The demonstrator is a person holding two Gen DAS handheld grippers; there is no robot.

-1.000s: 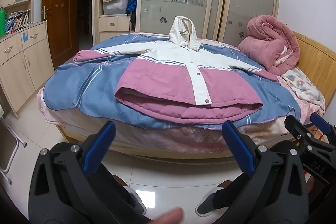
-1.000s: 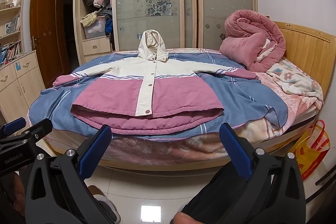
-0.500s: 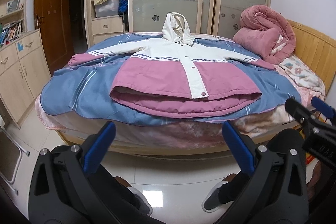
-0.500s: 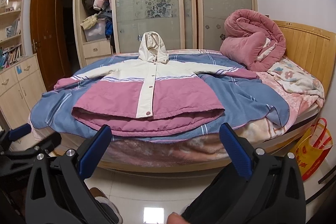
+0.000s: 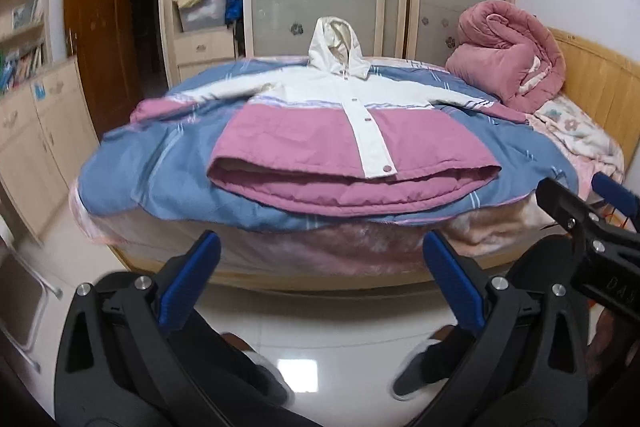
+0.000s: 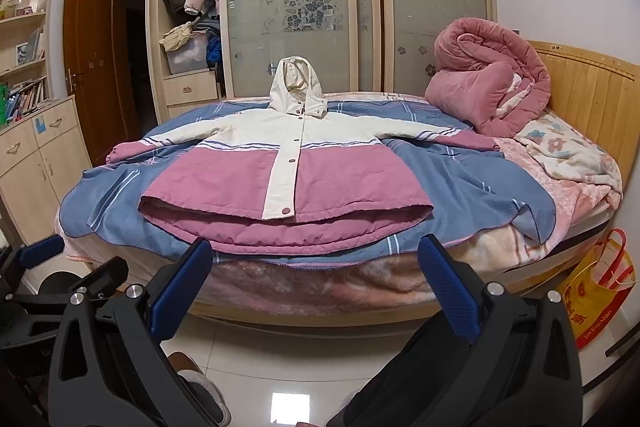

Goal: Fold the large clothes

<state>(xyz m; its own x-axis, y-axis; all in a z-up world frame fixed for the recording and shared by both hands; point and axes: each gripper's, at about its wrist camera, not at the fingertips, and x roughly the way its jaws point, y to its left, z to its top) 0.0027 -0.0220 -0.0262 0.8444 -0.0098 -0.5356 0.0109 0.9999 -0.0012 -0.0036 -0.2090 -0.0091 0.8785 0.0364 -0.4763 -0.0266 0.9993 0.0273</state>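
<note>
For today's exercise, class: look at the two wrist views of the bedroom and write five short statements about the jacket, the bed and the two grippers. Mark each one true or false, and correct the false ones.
1. The jacket lies spread flat on the bed, front up, sleeves out to both sides. True.
2. The left gripper is clamped on the jacket's hem. False: its jaws are open and short of the bed, holding nothing.
3. The jacket's hood points away from the grippers. True.
4. The rolled pink quilt lies on top of the jacket. False: it sits apart, near the wooden headboard.
5. The right gripper is shut. False: its jaws are wide open.
</note>
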